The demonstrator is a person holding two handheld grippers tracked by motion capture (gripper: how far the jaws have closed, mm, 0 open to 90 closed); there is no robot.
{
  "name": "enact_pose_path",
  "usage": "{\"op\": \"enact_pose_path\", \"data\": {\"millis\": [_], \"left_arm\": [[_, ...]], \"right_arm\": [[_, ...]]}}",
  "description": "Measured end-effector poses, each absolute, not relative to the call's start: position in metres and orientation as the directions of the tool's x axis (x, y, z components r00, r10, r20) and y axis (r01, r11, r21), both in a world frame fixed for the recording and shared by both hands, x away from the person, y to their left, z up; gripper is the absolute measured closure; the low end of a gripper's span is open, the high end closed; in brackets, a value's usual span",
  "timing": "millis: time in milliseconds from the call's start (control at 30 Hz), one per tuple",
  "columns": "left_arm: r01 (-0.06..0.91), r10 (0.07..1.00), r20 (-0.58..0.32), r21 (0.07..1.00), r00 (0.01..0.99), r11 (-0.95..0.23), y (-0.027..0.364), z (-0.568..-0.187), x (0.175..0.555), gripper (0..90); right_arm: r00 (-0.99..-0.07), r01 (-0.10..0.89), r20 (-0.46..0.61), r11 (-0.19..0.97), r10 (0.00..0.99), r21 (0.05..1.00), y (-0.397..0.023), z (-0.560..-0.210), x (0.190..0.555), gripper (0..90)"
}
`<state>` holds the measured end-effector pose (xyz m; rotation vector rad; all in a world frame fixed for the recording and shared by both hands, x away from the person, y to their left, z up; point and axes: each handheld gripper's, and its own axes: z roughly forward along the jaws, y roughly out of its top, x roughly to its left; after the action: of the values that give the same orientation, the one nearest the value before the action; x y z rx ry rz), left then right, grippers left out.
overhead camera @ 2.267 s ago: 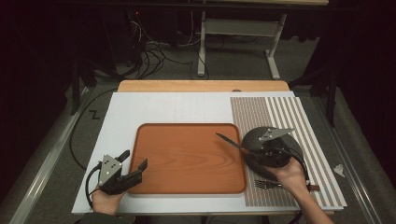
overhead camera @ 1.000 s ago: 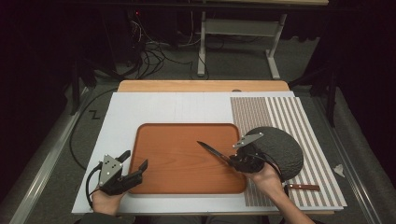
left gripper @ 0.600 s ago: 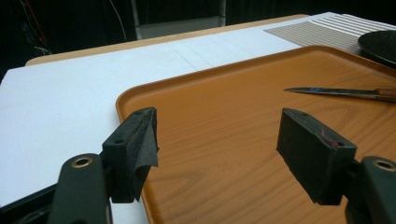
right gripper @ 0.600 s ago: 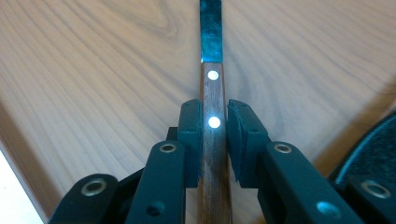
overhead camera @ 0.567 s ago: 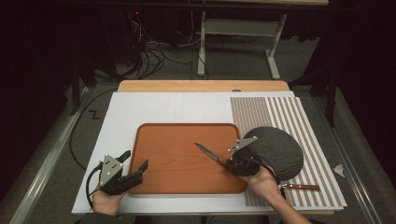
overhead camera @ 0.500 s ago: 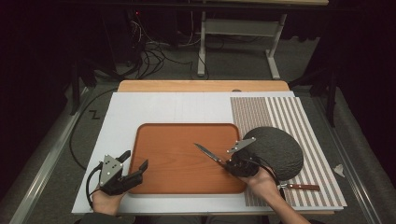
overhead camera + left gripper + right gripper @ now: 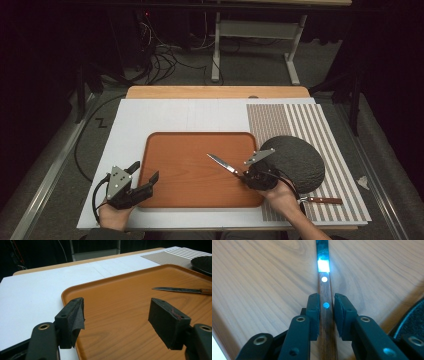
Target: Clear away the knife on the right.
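High view, left to right: the left hand-held gripper [image 7: 142,183] rests at the orange tray's [image 7: 190,187] left edge, jaws spread wide with nothing between them. On the tray lies the knife [image 7: 223,164], its wooden handle between the right hand-held gripper's [image 7: 247,176] jaws, which have just been opening, pads barely off it. A dark plate [image 7: 300,160] sits beside them on the striped mat [image 7: 320,120].
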<state>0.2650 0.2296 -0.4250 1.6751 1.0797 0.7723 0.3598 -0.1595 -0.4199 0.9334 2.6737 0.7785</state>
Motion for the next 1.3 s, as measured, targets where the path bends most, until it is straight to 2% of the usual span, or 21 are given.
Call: {"op": "enact_pose_path", "data": {"millis": [133, 333, 600, 700, 900, 1300], "left_arm": [[0.304, 0.913, 0.009, 0.942, 0.407, -0.145, 0.230, -0.425, 0.265, 29.0], [0.304, 0.914, 0.010, 0.941, 0.406, -0.146, 0.230, -0.425, 0.265, 28.9], [0.305, 0.914, 0.012, 0.941, 0.406, -0.147, 0.230, -0.425, 0.265, 28.9], [0.306, 0.914, 0.010, 0.941, 0.405, -0.146, 0.229, -0.425, 0.265, 28.9], [0.306, 0.914, 0.010, 0.941, 0.405, -0.146, 0.230, -0.425, 0.265, 29.0], [0.306, 0.913, 0.009, 0.941, 0.407, -0.146, 0.229, -0.425, 0.265, 29.0]], "right_arm": [[-0.773, 0.524, -0.020, 0.655, 0.635, 0.544, -0.160, -0.420, 0.360, 70.1], [-0.772, 0.502, -0.041, 0.647, 0.635, 0.575, -0.157, -0.416, 0.357, 69.9], [-0.800, 0.449, -0.050, 0.651, 0.599, 0.612, -0.150, -0.410, 0.355, 83.6], [-0.822, 0.431, -0.047, 0.674, 0.568, 0.600, -0.143, -0.412, 0.355, 86.3], [-0.827, 0.440, -0.038, 0.688, 0.561, 0.578, -0.131, -0.421, 0.361, 87.3], [-0.804, 0.464, -0.043, 0.670, 0.594, 0.580, -0.135, -0.424, 0.367, 86.5]]}}
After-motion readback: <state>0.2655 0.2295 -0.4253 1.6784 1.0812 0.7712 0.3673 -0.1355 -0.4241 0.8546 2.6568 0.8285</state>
